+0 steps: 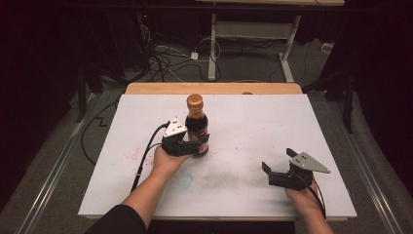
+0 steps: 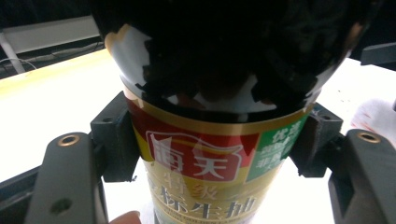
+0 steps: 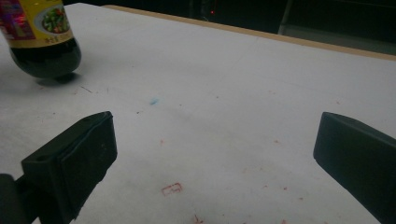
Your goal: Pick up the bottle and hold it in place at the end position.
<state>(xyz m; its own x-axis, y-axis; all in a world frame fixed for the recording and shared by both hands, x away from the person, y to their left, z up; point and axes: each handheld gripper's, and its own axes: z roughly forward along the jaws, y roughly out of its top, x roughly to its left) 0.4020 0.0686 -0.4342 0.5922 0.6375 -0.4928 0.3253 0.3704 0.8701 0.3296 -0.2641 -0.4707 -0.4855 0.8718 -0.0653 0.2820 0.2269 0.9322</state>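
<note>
The left hand-held gripper (image 1: 198, 145) was clamped on a dark soy sauce bottle (image 1: 197, 127), its pads pressing the labelled body from either side. In the left gripper view the bottle (image 2: 215, 154) sat squarely between the two pads (image 2: 114, 140), the grip falling on the upper part of the red and gold label, just below the shoulder. The bottle stood upright on the white tabletop (image 1: 253, 122), left of centre and toward the far half, its copper-coloured cap (image 1: 194, 101) still on. Whether the base touched the surface or hung just above it could not be told from the high view; in the right gripper view the bottle's base (image 3: 45, 60) appeared to touch or sit just above its shadow.

The right hand-held gripper (image 1: 277, 168) rested near the front right of the tabletop, well apart from the bottle, with its jaws wide and nothing between them.

Risks noted, as judgement:
- The bottle's body is smooth, glossy and round. Two flat pads meet it along narrow lines, so it could rotate or slide down in the grip if carried quickly or tilted.
- The bottle looks full and heavy. With most of that weight below the pads, a sudden stop could swing the base outward.
- If set down with the base not level, the tall, narrow form could topple once released.
- The trailing cable (image 1: 146, 156) lay beside the left forearm and could snag on a sideways move.
- The right gripper was too far off to steady the bottle.
</note>
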